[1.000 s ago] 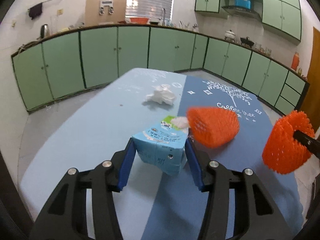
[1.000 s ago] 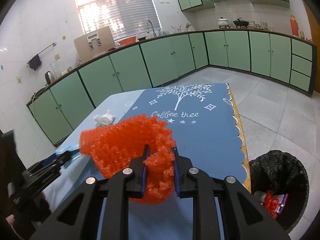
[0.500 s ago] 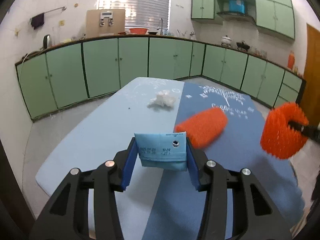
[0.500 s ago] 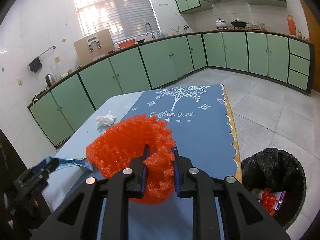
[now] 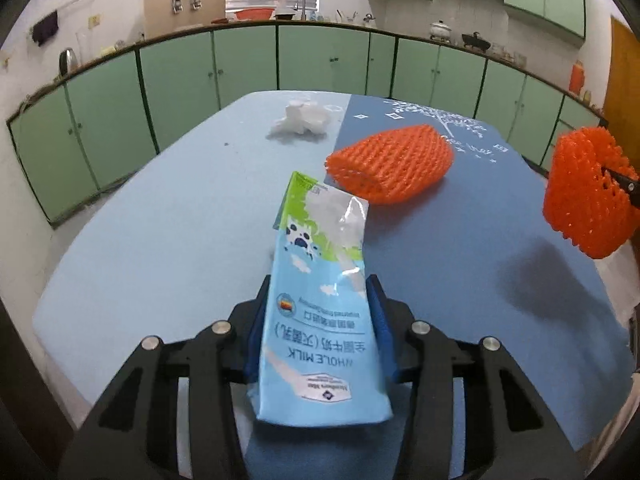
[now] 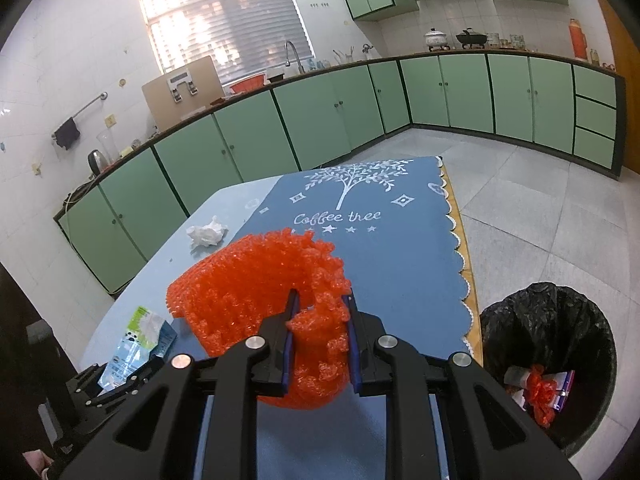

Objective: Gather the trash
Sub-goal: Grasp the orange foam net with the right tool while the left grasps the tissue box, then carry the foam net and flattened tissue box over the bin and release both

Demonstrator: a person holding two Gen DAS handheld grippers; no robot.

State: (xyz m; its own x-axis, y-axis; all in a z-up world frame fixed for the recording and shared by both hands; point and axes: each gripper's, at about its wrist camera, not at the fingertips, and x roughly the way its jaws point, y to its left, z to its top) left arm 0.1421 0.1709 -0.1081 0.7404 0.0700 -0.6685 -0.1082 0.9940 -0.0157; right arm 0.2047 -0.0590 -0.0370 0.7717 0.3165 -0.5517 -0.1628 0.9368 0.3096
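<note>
The right gripper is pinching an orange foam fruit net over the table edge, with the black-lined trash bin lying just to its right and below. The left gripper is clamping a flattened milk carton, farther away from the bin.

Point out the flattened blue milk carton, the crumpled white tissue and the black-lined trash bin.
Flattened blue milk carton (image 5: 320,320): left wrist view, printed front panel.
Crumpled white tissue (image 5: 302,120): left wrist view, its middle.
Black-lined trash bin (image 6: 560,308): right wrist view, bag's far rim.
</note>
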